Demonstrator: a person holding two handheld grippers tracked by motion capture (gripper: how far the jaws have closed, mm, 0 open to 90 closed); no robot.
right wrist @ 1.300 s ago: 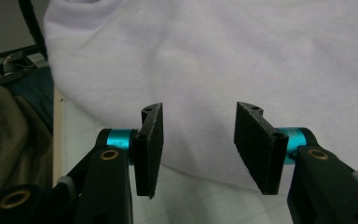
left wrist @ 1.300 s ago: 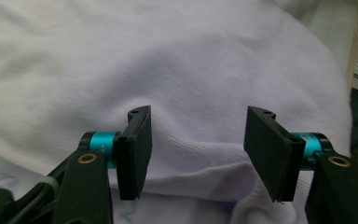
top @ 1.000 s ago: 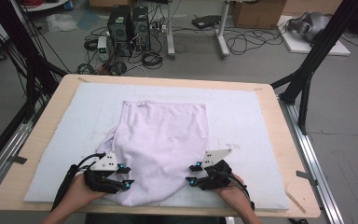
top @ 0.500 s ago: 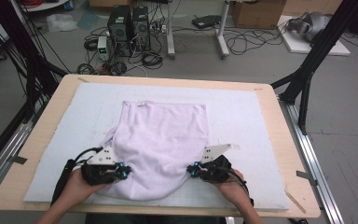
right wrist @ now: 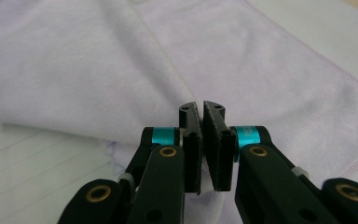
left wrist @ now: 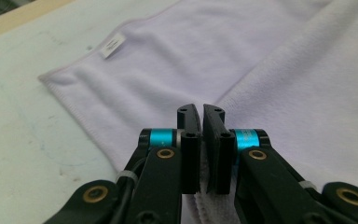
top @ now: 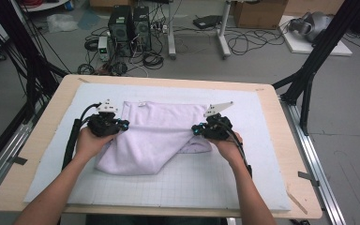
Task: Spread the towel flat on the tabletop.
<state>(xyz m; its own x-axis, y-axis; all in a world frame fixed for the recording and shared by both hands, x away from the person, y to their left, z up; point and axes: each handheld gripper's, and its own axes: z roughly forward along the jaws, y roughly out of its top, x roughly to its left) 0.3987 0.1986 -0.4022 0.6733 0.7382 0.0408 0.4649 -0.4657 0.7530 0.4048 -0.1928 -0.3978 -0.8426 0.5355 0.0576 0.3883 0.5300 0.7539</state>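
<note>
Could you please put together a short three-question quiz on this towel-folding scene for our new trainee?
1. True or false: both grippers are shut on the towel.
2. What lies between towel and table? A) a white mat B) a tray C) a newspaper
3. Which sewn-on detail shows near the towel's far edge?

Key: 1 true: the left gripper and the right gripper each pinch cloth. 2 A, the mat. 3 a small label.

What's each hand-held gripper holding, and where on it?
Both are shut on the lilac towel: left hand-held gripper and right hand-held gripper each pinch one near corner, folded toward the far edge.
</note>
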